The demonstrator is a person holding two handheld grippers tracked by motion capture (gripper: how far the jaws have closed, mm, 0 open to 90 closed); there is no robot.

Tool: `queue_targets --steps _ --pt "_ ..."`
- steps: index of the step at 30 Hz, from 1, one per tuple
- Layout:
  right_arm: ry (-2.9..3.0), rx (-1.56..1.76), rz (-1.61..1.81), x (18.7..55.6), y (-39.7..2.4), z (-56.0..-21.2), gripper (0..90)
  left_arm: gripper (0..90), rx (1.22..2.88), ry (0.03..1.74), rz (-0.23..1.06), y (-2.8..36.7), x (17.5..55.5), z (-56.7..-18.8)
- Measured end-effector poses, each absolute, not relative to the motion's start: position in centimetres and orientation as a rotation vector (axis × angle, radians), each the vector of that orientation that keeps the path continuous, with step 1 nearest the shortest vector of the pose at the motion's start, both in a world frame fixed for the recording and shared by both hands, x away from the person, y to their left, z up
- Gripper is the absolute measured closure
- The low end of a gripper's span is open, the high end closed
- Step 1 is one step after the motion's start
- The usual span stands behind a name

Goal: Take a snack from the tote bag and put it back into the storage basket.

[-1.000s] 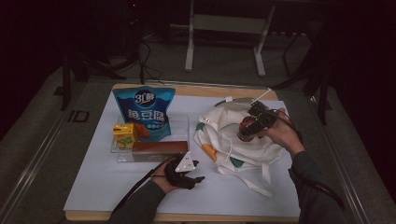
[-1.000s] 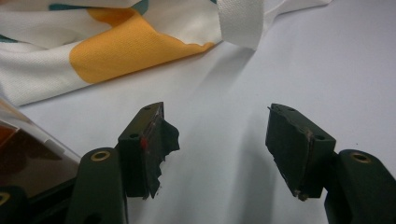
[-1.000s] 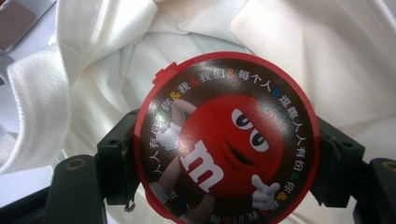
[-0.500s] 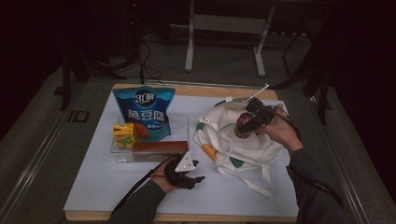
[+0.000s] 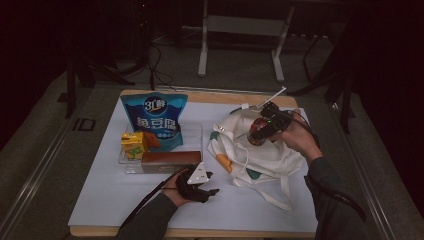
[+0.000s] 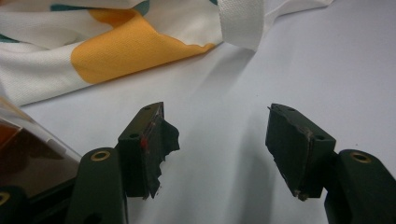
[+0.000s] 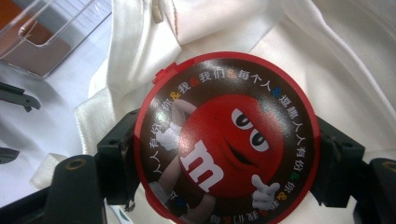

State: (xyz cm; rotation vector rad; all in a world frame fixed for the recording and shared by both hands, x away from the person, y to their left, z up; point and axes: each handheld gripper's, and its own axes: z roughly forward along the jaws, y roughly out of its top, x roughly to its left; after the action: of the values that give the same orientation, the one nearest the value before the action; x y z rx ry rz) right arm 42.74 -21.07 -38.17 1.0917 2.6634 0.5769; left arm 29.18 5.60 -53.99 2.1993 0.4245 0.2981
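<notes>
High view, left to right: clear tray (image 5: 127,162) on the left of the white table (image 5: 100,200), holding a blue snack pouch (image 5: 155,120) upright at the far side, a yellow juice carton (image 5: 132,143) and a brown box (image 5: 170,159) along the near edge. Just right of the tray, at the near side, the left gripper (image 5: 210,183) sits low on the table, jaws spread with nothing between them; the left gripper view confirms bare table between the pads (image 6: 149,149), with the bag's orange patch beyond.

Centre-right: white tote bag (image 5: 260,155) lying crumpled flat, handles trailing toward the near edge. Over its far part the right gripper (image 5: 257,134) is clamped on a round M&M's tub (image 5: 256,135). In the right gripper view the red-rimmed lid (image 7: 226,140) faces the camera, jaws pressing the tub from both sides, bag cloth directly behind it.

Key relation: the tub is already above the bag, tilted, its axis in line with the gripper and pointing down-left toward the fabric. I can't tell where the bag mouth is from here. My read: it goes in along that axis. The left gripper is near the bag's left edge, free to lift the opening.
</notes>
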Motion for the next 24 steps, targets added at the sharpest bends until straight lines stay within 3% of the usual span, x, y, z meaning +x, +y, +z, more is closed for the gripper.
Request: queue_targets --steps 24 --pt "2.676 1.023 0.610 42.7 -18.5 -36.7 25.5 38.4 2.198 0.425 0.296 5.6 29.2 -54.0"
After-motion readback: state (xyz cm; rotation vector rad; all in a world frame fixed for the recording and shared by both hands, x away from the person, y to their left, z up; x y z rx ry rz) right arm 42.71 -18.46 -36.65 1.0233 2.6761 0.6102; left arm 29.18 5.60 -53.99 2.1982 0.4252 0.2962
